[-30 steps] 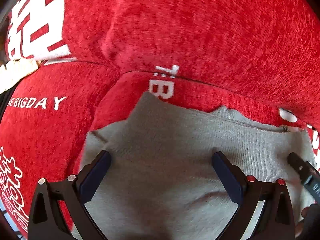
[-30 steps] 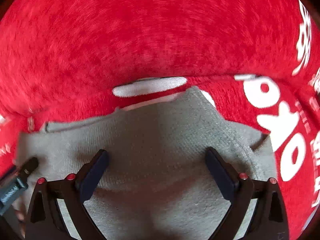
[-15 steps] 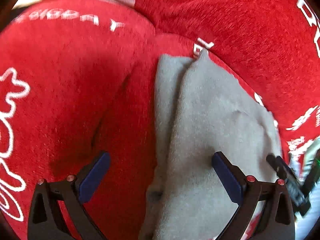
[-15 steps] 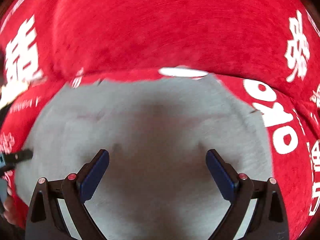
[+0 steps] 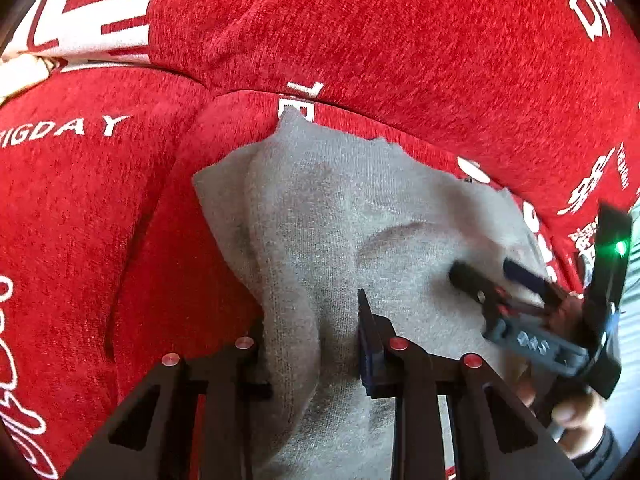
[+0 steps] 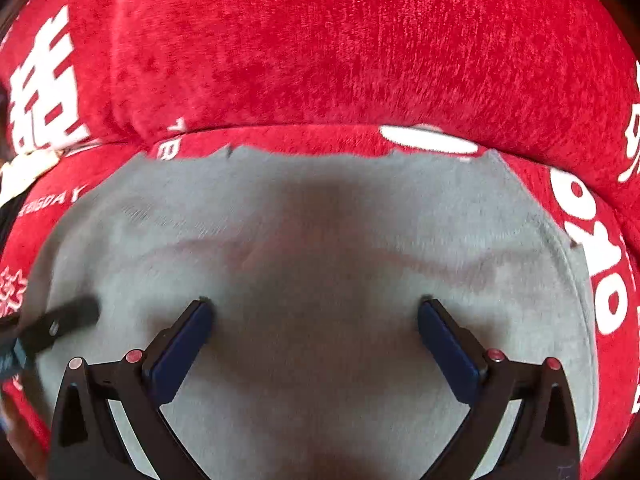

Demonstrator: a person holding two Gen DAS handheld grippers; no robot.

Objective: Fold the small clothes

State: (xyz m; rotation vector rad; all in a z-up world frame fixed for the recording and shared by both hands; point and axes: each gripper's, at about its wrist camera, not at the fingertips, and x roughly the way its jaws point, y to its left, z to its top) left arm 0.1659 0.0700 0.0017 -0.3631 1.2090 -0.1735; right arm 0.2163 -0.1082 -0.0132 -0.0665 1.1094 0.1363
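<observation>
Grey knit garment (image 5: 344, 216) flat on red printed sofa cover (image 5: 400, 40) | left gripper (image 5: 312, 344) closing, raised fold between its jaws | right gripper (image 6: 316, 320) wide, tips resting on cloth

Beneath my fingers stretched a red plush sofa cover with white lettering (image 6: 360, 60); a grey knitted garment (image 6: 320, 240) lay flat on it.

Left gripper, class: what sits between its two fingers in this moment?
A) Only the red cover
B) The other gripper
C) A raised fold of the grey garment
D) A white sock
C: in the left wrist view the left gripper is closing on a bunched ridge of the grey garment.
</observation>
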